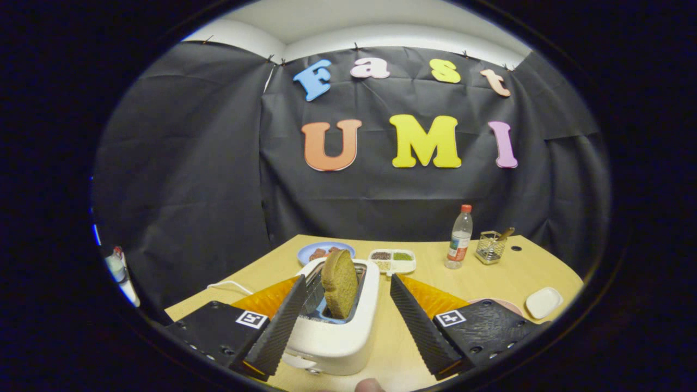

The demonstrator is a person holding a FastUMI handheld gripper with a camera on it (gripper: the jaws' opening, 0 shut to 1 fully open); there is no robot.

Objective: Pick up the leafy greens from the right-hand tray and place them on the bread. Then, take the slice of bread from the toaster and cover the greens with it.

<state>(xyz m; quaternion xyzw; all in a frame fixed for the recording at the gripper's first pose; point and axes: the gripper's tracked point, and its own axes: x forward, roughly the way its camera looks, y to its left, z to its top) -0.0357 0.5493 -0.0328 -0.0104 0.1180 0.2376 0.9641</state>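
A white toaster [340, 326] stands on the wooden table [479, 277], right between my fingers. A brown slice of bread [340, 289] sticks up out of its slot, tilted a little. My gripper [346, 286] is open, with its black ribbed fingers [283, 321] on either side of the toaster and the slice; neither finger touches the bread. The left finger lies close along the toaster's left side. A pink plate [503, 304] peeks out behind the right finger, mostly hidden.
Beyond the toaster lie a blue plate [310, 251] with reddish food and a white divided tray [392, 261] of seeds or spices. A plastic bottle [459, 237] with a red cap and a wire basket [490, 247] stand further right. A small white dish [543, 302] sits near the right edge.
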